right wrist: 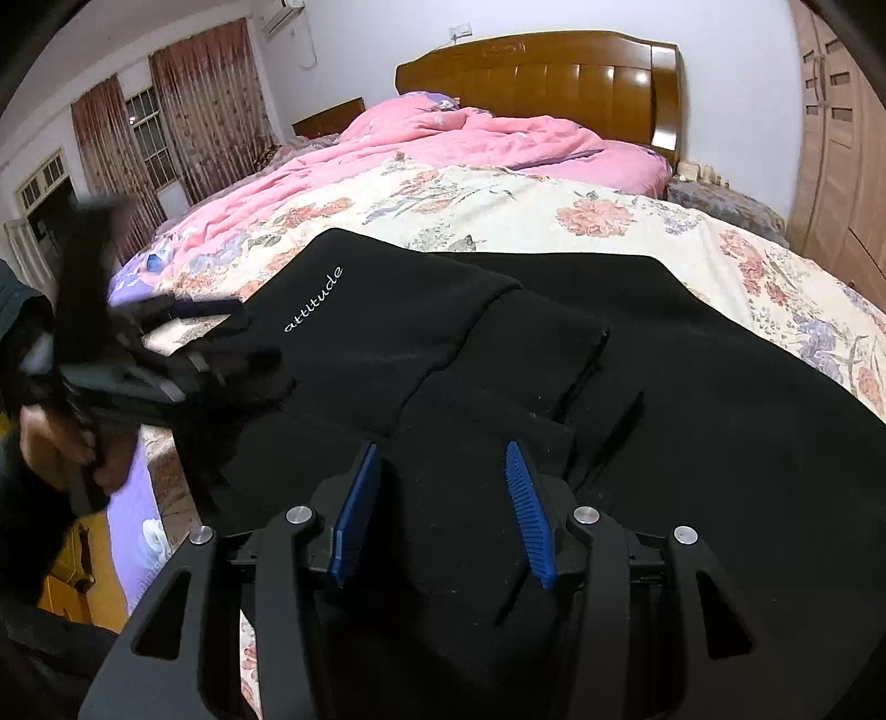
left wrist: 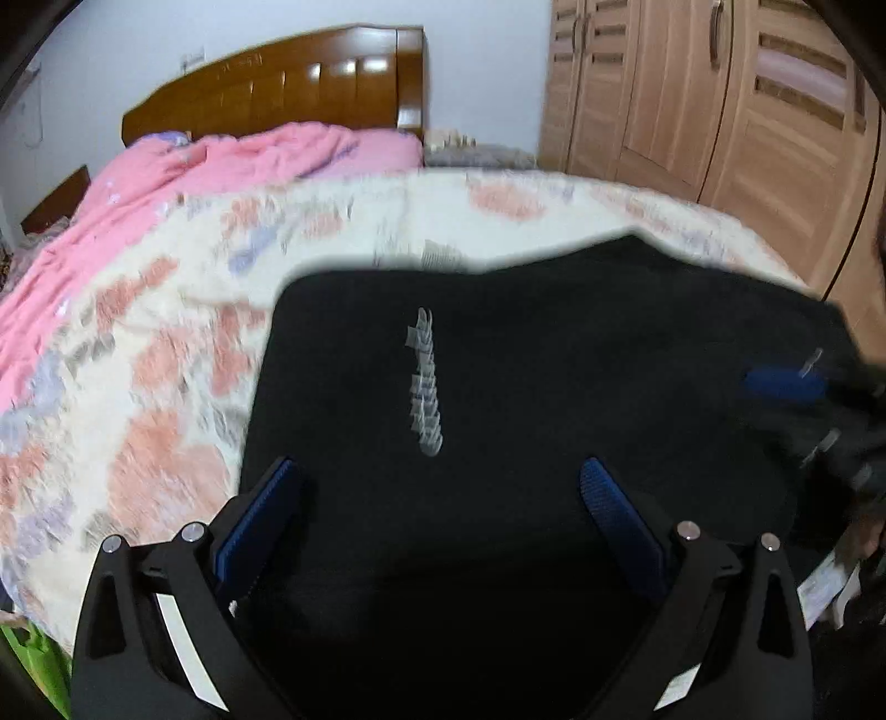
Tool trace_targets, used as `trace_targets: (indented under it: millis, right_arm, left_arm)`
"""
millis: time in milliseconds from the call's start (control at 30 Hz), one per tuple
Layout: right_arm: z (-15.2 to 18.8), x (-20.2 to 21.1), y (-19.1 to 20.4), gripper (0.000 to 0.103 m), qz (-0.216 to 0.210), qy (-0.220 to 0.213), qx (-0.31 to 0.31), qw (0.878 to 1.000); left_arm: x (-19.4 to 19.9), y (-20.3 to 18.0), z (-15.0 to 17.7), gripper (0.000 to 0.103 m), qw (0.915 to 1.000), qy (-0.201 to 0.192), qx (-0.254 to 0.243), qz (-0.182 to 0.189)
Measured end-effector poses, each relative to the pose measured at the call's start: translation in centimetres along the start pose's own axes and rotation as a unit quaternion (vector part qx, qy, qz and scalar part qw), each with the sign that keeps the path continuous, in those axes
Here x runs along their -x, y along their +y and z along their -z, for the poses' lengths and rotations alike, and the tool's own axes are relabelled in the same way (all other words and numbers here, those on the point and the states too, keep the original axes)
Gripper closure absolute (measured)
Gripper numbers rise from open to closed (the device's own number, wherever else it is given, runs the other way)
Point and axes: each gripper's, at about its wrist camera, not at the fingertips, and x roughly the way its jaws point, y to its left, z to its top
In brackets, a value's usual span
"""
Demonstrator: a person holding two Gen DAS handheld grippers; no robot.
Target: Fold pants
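The black pants [right wrist: 554,343] lie folded on the flowery quilt [right wrist: 498,205], white "attitude" word on top. Both the left gripper [left wrist: 437,487] and right gripper [right wrist: 443,471] are spread apart, holding nothing.

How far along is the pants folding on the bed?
Done: black pants lie on the floral quilt with one layer already doubled over, the white lettering on top. In hand: nothing; left gripper and right gripper are open above the cloth. Left: probably another fold.

Bed [right wrist: 554,205] taken as landmark: glossy wooden headboard [right wrist: 554,77] at its far end, white wall [right wrist: 360,50] behind, curtained windows [right wrist: 166,127] left, light wooden wardrobe [right wrist: 830,166] right.
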Motion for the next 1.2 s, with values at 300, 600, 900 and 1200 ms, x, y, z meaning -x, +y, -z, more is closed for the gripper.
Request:
trace_targets:
  millis: [300, 600, 900, 1200]
  right_arm:
    - [-0.5, -0.2, -0.4, 0.056, -0.008, -0.008, -0.008, 1.000]
    - [-0.5, 0.0, -0.6, 0.054, -0.013, -0.004, -0.012, 1.000]
    - [-0.3, -0.1, -0.9, 0.051, -0.012, -0.007, -0.018, 1.000]
    - [0.4, 0.4, -1.6, 0.007, 0.034, 0.019, -0.044, 0.998]
  left_arm:
    - [-6.6, 1.0, -6.9, 0.002, 0.9987, 0.037, -0.007, -0.035]
    - [-7.6, 1.6, -6.0, 0.001, 0.9971, 0.061, 0.001, -0.045]
    - [-6.5, 2.2, -3.9, 0.001, 0.9968, 0.059, 0.017, -0.052]
    - [-6.1, 1.9, -3.4, 0.001, 0.9960, 0.055, 0.019, -0.068]
